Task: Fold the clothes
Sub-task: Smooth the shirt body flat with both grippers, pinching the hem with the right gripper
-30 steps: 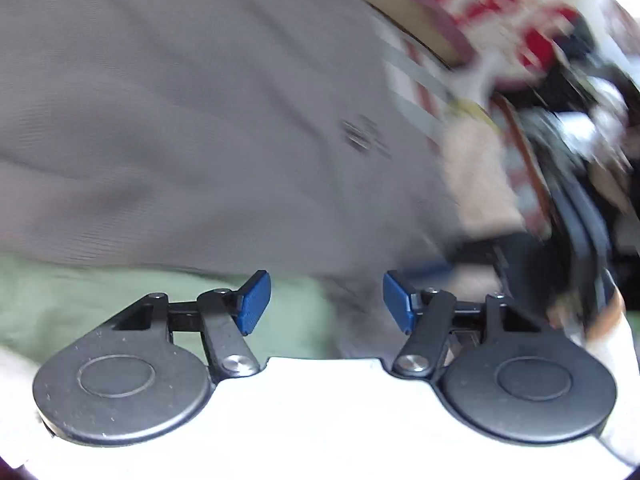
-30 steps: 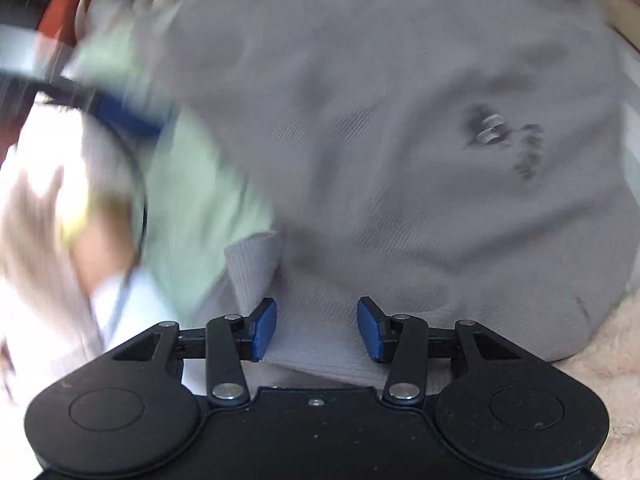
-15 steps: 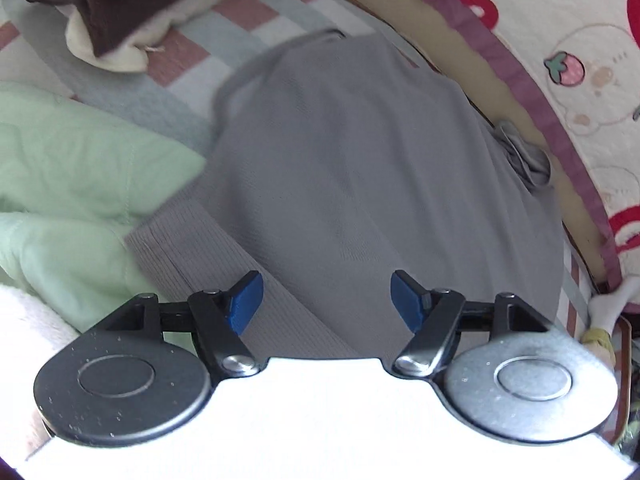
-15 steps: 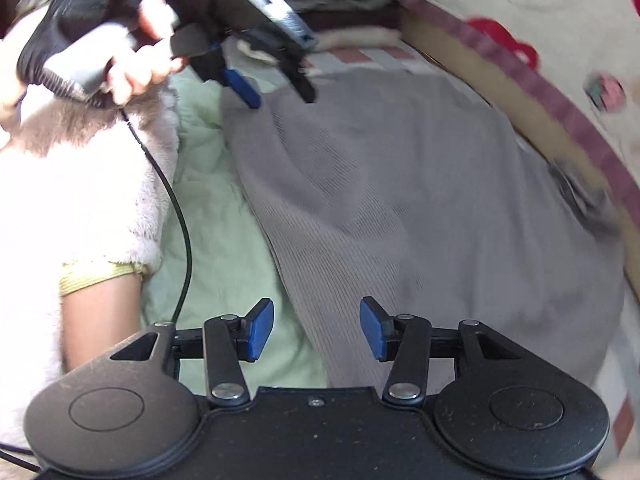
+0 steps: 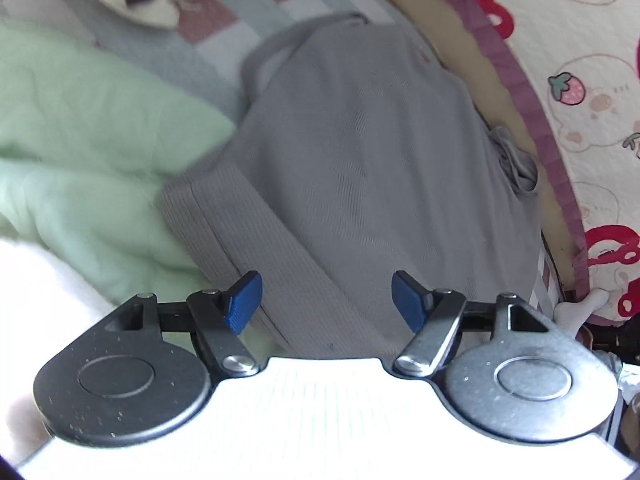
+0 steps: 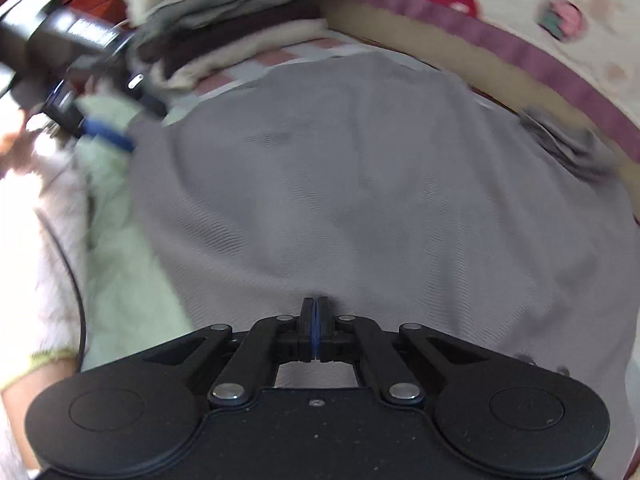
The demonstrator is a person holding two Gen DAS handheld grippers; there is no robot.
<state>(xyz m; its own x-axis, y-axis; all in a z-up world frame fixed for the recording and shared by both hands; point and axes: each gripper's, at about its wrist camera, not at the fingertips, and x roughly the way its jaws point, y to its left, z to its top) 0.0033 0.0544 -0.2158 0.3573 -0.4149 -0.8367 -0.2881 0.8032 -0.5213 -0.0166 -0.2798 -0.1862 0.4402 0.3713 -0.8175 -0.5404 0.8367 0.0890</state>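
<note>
right gripper [image 6: 315,322] now closed, pinching grey garment [image 6: 360,184], previously open

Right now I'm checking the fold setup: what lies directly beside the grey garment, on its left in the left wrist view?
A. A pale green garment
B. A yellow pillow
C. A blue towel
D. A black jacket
A: a pale green garment lies against the left edge of the grey garment, near its ribbed hem.
</note>
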